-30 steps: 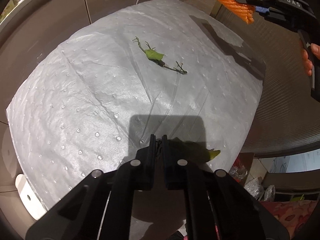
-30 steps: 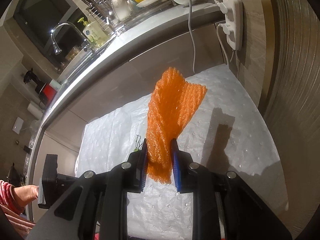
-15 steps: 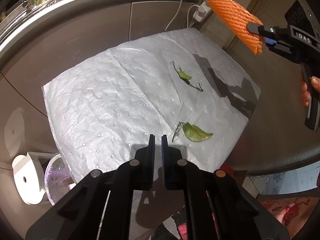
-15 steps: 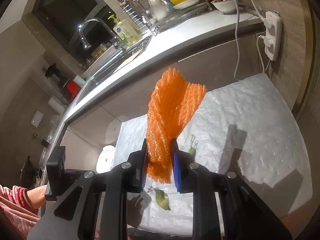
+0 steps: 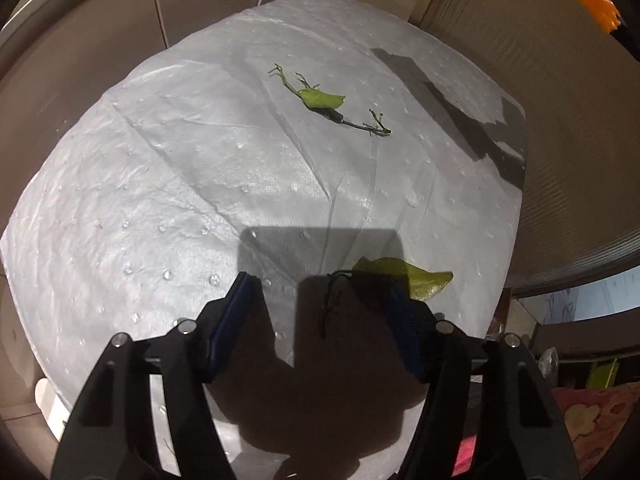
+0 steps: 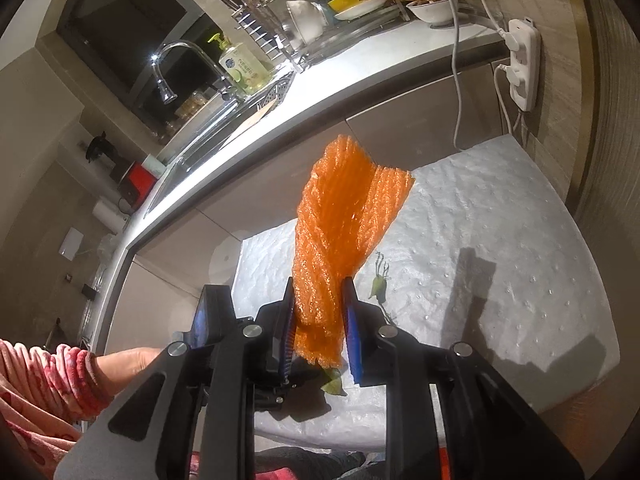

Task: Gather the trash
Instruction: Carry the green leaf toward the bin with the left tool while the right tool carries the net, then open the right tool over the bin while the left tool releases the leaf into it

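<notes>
A dimpled, creased white absorbent mat [image 5: 192, 168] covers the floor. Above the mat, the right gripper [image 6: 318, 322] clamps a ribbed orange foam net sleeve [image 6: 340, 232], which hangs crumpled. The left gripper [image 5: 328, 304], jaws just spread apart and gripping nothing, stands over the mat's near edge; a glossy green leaf [image 5: 424, 280] with a thin dark stem lies beside its right finger. A twiggy green sprig [image 5: 324, 100] lies nearer the mat's middle.
</notes>
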A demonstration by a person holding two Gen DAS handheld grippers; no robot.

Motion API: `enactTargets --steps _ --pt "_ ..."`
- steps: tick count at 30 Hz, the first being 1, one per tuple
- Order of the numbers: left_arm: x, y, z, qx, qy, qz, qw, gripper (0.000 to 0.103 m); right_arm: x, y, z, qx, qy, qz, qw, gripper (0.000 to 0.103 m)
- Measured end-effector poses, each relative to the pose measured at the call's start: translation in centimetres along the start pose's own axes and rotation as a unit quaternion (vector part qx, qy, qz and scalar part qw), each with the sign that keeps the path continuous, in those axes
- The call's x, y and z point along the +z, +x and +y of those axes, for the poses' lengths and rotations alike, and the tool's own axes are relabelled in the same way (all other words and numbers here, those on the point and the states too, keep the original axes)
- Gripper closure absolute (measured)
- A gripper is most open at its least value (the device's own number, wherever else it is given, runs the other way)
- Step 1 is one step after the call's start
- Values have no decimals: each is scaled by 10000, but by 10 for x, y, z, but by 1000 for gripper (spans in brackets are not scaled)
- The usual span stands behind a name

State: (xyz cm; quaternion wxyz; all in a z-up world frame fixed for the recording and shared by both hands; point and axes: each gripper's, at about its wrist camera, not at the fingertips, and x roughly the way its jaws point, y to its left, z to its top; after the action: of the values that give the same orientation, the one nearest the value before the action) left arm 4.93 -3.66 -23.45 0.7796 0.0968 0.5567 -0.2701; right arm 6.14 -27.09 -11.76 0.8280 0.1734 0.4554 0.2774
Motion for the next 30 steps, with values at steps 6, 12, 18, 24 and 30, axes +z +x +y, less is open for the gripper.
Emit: enactTargets --steps 6,12,18,24,30 --pt "10 -1 -10 -317 278 197 9989 93 -10 -7 -18 -91 195 -26 9998 80" --pt "8 -25 -11 -376 136 -3 9992 97 -8 -4 -14 -94 161 -30 9998 80" --pt "-14 -77 16 -135 -357 -420 9984 97 -3 6 20 99 -112 24 9999 80" --pt "-82 -144 63 415 -1157 -788 9893 97 -9 43 88 603 -535 330 9962 80" --pt "-171 -197 104 935 -1983 -908 9714 97 -43 125 173 1226 -952 1188 9807 80"
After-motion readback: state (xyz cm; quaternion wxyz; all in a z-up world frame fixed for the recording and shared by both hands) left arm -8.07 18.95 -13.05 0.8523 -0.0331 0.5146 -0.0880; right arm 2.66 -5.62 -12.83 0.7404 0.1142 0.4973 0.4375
